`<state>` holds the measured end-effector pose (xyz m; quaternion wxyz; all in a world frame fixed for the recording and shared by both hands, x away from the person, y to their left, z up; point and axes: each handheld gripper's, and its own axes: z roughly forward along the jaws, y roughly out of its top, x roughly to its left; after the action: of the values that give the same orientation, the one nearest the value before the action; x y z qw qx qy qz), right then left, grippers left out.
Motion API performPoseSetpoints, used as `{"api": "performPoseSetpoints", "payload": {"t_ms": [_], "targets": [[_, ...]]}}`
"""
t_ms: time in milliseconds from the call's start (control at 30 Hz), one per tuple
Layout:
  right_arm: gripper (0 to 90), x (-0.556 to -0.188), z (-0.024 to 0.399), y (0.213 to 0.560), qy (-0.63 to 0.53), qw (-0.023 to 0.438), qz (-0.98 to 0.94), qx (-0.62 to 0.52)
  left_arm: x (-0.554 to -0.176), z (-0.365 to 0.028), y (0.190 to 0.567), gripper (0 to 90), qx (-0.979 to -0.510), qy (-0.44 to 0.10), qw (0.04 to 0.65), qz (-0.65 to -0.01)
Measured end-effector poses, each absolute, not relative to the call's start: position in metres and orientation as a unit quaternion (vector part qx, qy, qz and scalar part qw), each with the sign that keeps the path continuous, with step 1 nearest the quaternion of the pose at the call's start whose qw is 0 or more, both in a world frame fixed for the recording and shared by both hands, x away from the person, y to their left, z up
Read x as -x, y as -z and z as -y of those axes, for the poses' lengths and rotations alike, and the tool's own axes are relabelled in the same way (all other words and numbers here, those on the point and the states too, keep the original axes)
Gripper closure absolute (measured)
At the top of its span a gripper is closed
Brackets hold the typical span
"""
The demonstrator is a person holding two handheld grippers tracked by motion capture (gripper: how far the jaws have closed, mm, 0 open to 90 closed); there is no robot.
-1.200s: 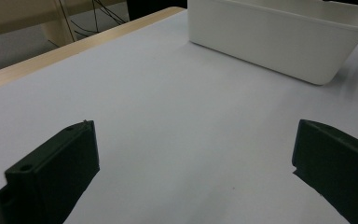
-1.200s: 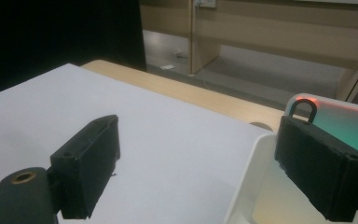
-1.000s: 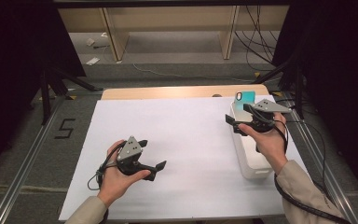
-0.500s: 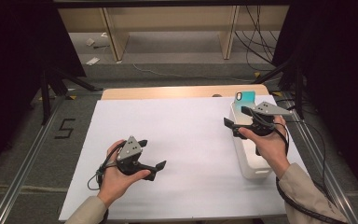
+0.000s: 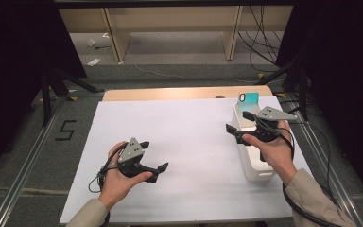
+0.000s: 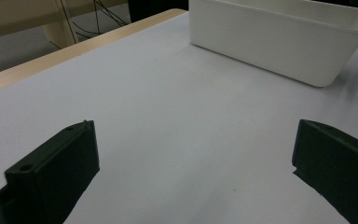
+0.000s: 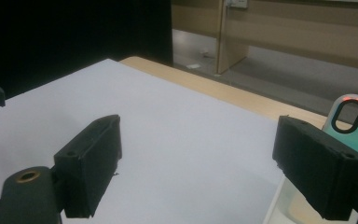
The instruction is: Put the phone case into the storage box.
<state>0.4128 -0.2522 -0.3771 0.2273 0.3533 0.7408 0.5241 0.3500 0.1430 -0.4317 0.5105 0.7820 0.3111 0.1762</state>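
A person holds my left gripper (image 5: 154,155) low over the white sheet (image 5: 189,123), near the front left. Its jaws stand wide apart with nothing between them, as the left gripper view (image 6: 193,140) confirms. My right gripper (image 5: 237,121) hovers over the far part of a white plastic bin (image 5: 260,172) at the right. It is also open and empty (image 7: 198,135). A teal phone case (image 5: 248,98) stands upright at the bin's far end, just beyond and to the right of the right gripper's jaws (image 7: 354,126).
The white bin (image 6: 279,46) lies ahead of the left gripper across bare sheet. A strip of wooden tabletop (image 5: 170,93) borders the sheet's far edge. Metal rails run along both sides of the table, and cables trail at the right.
The right gripper has drifted a little toward the person above the bin. The left hand and its gripper have stayed put.
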Motion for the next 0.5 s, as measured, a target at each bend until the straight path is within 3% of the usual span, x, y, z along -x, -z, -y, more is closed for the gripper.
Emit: {"api": "performPoseSetpoints", "payload": {"t_ms": [500], "targets": [[16.2,-0.399,0.257,0.381,-0.528,0.215,-0.75,-0.335,-0.35,-0.144,0.431,0.0,-0.78,-0.178,0.513,-0.312]]}}
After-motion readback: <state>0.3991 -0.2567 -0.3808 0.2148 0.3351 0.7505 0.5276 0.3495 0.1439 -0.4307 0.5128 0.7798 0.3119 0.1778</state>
